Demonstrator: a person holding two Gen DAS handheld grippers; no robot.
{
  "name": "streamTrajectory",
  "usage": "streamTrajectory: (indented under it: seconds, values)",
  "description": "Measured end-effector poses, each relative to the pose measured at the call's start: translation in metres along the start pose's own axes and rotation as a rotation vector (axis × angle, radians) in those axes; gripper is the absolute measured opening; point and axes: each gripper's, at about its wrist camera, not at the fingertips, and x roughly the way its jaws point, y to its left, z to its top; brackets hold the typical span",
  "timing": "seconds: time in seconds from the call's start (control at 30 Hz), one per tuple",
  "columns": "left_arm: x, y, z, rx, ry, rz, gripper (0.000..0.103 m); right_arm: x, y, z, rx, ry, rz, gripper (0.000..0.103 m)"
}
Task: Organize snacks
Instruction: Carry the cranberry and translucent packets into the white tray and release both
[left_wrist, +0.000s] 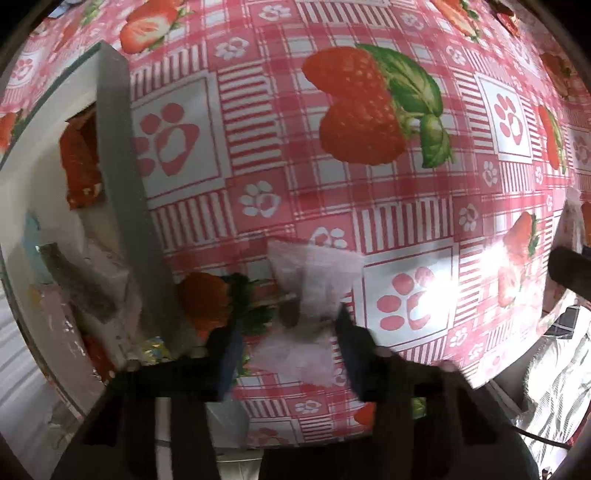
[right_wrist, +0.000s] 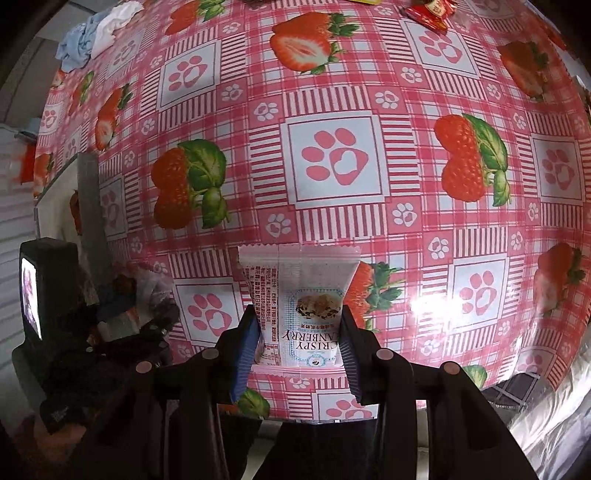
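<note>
My left gripper (left_wrist: 291, 332) is shut on a white snack packet (left_wrist: 314, 284), blurred, held just above the strawberry tablecloth. A white box (left_wrist: 114, 155) with grey walls stands to its left and holds several snack packets, one red (left_wrist: 79, 162). My right gripper (right_wrist: 299, 332) is shut on a white "Crispy Cranberry" packet (right_wrist: 299, 302), held upright above the cloth. In the right wrist view the box (right_wrist: 88, 206) is at the far left, with the left gripper (right_wrist: 129, 325) beside it.
The pink strawberry tablecloth (right_wrist: 332, 158) covers the table. A red wrapped snack (right_wrist: 430, 14) lies at the far edge. A blue and white cloth (right_wrist: 92, 33) lies at the far left corner. The table's near edge runs just under both grippers.
</note>
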Motion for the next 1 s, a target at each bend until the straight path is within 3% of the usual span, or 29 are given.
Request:
streamTrajectory:
  seconds: [0.2,0.53,0.73,0.87,1.0]
  values:
    - [-0.026,0.016,-0.002,-0.006,-0.040,-0.045,0.032,0.006,0.013,0.004,-0.023,0.001,0.001,0.043]
    - [-0.099,0.035,-0.008,0.001,-0.225,-0.052,0.032,0.003,0.044,0.017,-0.073,-0.017,-0.001,0.043]
    - [-0.125,0.078,-0.019,-0.082,-0.267,-0.049,0.032,0.003,0.084,0.027,-0.145,-0.027,-0.002,0.043]
    - [-0.110,0.094,-0.033,-0.160,-0.282,-0.041,0.032,0.005,0.115,0.032,-0.201,-0.030,-0.005,0.043]
    - [-0.105,0.119,-0.025,-0.245,-0.296,-0.040,0.032,0.008,0.153,0.036,-0.269,-0.032,-0.005,0.043]
